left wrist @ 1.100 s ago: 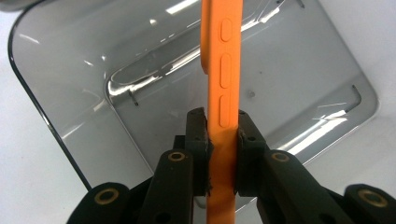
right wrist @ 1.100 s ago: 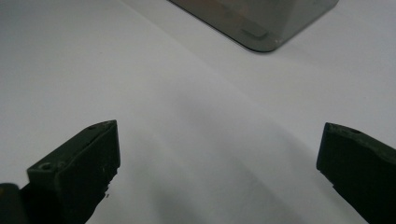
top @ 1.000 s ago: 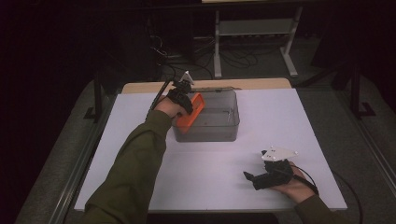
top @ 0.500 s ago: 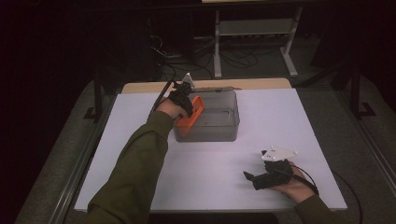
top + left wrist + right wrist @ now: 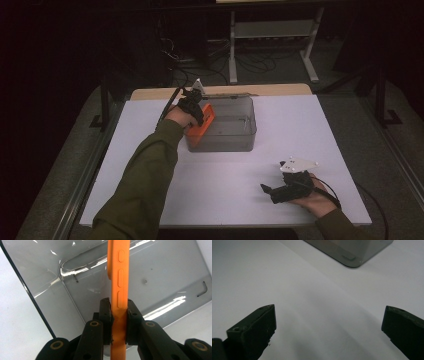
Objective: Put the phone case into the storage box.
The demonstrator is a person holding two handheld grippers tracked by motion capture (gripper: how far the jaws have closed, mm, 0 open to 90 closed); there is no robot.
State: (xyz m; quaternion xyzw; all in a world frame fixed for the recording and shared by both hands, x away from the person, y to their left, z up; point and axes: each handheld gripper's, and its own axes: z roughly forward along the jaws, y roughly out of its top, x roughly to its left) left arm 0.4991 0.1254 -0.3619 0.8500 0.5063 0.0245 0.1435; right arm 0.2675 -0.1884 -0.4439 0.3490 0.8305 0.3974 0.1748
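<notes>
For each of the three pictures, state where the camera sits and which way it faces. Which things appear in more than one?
High view: above the person's side, facing forward and down on the white table; both forearms enter from below.
Left gripper view: rides the left gripper, looking along its jaws, clamped on the orange phone case over the clear bin.
Right gripper view: rides the right gripper, jaws apart above the table.
Shared: bin, table.

White table point(image 5: 310, 125), wooden strip point(image 5: 270, 90) along far edge; metal stand point(image 5: 272, 30), cables point(image 5: 200, 65) on floor beyond.

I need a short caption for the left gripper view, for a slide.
Hand-held gripper clamps an orange phone case edge-on above a clear plastic bin.
</notes>
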